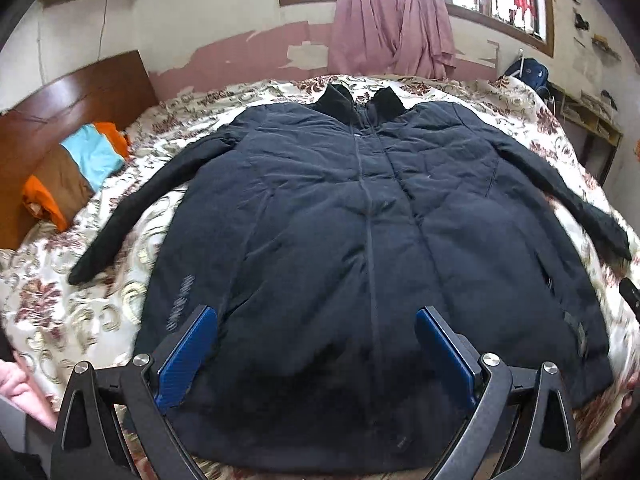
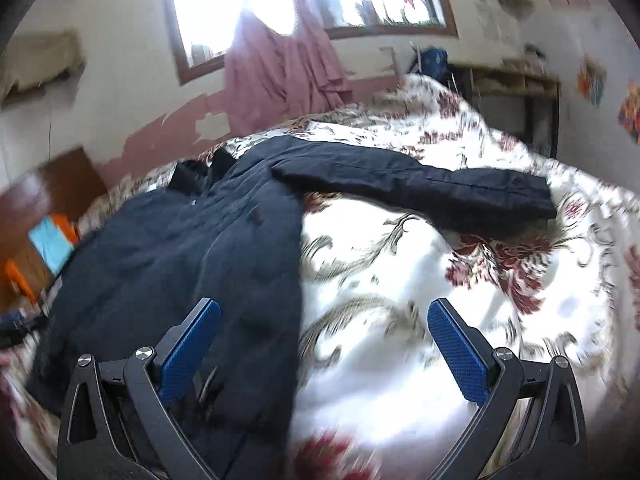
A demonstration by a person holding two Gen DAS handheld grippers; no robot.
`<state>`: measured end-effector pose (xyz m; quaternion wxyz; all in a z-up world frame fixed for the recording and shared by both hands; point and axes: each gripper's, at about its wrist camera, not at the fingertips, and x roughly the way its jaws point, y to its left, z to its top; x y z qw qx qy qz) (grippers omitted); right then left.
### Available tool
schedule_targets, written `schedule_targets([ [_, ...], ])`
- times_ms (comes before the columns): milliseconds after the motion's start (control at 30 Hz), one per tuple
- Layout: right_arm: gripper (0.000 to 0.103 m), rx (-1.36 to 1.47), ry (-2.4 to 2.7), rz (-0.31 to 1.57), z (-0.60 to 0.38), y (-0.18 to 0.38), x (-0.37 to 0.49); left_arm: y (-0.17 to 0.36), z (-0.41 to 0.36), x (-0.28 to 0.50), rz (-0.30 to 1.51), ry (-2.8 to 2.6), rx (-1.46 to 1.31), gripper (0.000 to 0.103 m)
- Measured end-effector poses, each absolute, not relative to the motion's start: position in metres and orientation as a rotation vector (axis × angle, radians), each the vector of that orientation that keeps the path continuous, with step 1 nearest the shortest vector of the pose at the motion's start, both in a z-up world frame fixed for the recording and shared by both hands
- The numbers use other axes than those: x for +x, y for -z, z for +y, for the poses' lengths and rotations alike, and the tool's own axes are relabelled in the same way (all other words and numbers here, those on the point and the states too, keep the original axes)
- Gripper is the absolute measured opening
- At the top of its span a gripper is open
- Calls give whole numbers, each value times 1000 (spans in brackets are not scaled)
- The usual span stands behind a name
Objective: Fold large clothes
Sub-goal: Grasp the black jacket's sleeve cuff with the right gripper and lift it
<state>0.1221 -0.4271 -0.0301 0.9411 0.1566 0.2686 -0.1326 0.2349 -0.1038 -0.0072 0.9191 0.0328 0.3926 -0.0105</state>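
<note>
A large dark navy jacket (image 1: 360,240) lies flat, front up and zipped, on a floral bedspread (image 1: 80,312), collar toward the far wall and both sleeves spread out. My left gripper (image 1: 316,320) hovers open over the jacket's hem, nothing between its blue pads (image 1: 188,356). In the right wrist view the jacket (image 2: 180,264) fills the left half and its right sleeve (image 2: 420,188) stretches across the bed. My right gripper (image 2: 324,320) is open above the jacket's right edge and the bedspread (image 2: 400,380), holding nothing. That view is motion-blurred.
Folded orange, blue and brown clothes (image 1: 76,176) lie by the wooden headboard (image 1: 60,96) at the left. Pink curtains (image 1: 392,28) hang under the window on the far wall. A shelf (image 1: 592,120) stands beyond the bed at the right. A hand (image 1: 24,392) shows at the lower left.
</note>
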Motion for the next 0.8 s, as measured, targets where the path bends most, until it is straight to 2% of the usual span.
schedule_targets([
  [200, 102, 622, 290, 523, -518, 36, 179, 3, -147, 278, 785, 115, 16, 100],
  [400, 102, 1087, 545, 450, -599, 90, 205, 5, -216, 335, 797, 209, 26, 100],
  [667, 102, 1170, 635, 466, -653, 161, 231, 8, -298, 436, 812, 287, 10, 100],
  [800, 102, 1184, 646, 386, -673, 159, 240, 27, -329, 486, 866, 257, -63, 100],
])
